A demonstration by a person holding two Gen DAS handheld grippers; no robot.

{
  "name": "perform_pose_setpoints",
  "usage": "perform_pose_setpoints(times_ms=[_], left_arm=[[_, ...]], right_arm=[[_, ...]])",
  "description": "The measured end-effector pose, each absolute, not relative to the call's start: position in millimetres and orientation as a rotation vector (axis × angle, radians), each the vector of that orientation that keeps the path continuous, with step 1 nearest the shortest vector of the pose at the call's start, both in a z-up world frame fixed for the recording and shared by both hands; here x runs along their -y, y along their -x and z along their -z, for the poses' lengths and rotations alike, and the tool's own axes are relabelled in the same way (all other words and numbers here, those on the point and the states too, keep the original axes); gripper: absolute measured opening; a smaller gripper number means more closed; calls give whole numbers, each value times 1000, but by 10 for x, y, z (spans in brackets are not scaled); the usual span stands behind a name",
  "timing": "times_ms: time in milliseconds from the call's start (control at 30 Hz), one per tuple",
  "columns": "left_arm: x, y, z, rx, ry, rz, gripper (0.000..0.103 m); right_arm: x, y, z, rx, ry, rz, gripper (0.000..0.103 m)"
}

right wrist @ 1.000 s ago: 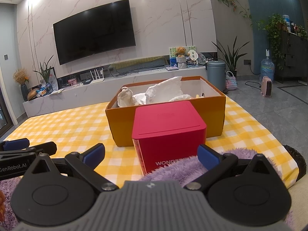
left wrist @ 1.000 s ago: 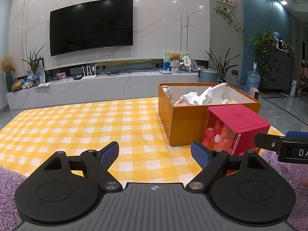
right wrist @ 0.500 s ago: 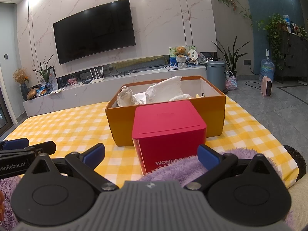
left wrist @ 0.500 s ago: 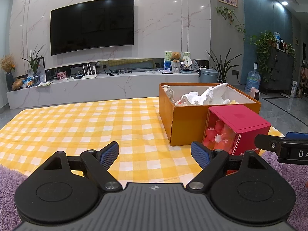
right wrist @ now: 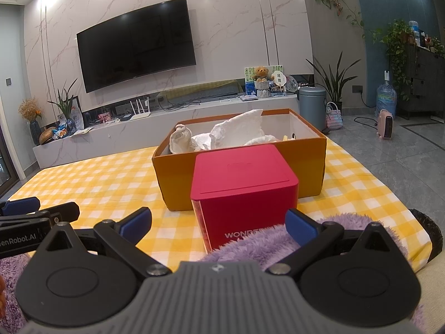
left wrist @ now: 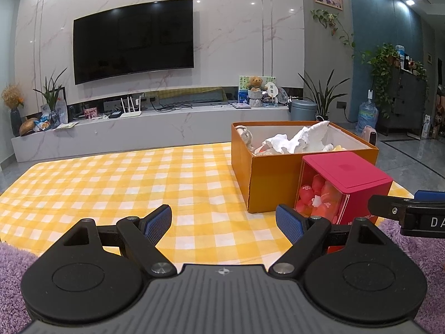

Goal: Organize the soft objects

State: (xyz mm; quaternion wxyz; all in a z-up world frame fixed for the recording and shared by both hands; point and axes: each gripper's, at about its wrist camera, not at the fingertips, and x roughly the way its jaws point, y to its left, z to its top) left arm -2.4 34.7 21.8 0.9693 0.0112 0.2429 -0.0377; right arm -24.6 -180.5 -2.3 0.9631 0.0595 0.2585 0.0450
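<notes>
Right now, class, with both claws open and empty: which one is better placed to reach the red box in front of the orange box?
Probably the right claw. In its view the red box sits straight ahead between its fingers, while for the left claw the box lies off toward its right finger, near the orange box.

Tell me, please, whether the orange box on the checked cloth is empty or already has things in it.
It has things in it. The orange box is open-topped, and crumpled white soft items rise above its rim; how full it is underneath cannot be told.
</notes>
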Motion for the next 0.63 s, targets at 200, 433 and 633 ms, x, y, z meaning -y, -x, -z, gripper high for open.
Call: perform_pose_setpoints(times_ms=[200, 433, 633], left_arm=[[-367, 4, -221, -490, -20, 82, 99], [-366, 5, -219, -491, -21, 81, 99], [-387, -8, -232, -488, -21, 78, 99]], right_arm=[[1811, 247, 24, -523, -120, -91, 100], [1812, 247, 23, -523, -120, -91, 100], [1811, 247, 24, -524, -119, -90, 100]])
